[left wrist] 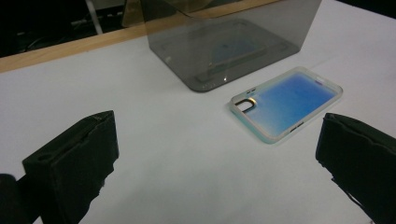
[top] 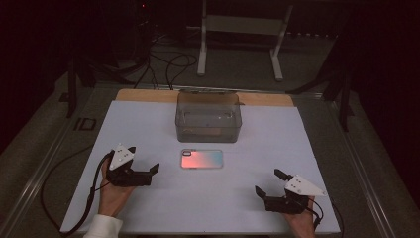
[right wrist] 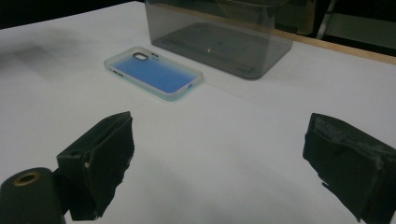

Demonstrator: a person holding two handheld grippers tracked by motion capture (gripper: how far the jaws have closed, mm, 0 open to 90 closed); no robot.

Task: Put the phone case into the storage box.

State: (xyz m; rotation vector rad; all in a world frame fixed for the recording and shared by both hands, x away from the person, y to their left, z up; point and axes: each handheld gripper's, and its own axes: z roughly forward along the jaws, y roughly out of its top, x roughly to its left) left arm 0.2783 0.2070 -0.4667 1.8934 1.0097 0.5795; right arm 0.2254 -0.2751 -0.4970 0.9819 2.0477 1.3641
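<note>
**Both grippers wide, phone case waiting**

Left gripper [top: 148, 174] rests on the white table [top: 148, 124], jaws spread apart, nothing between them. Right gripper [top: 267, 184] mirrors it on the far side, jaws just as wide and bare. Between the two, well apart from both, the phone case [top: 202, 158] lies flat, just in front of the smoky clear plastic box [top: 208, 116]. By my read nothing's begun: case untouched, box empty, the grab and any placing are all ahead
</note>
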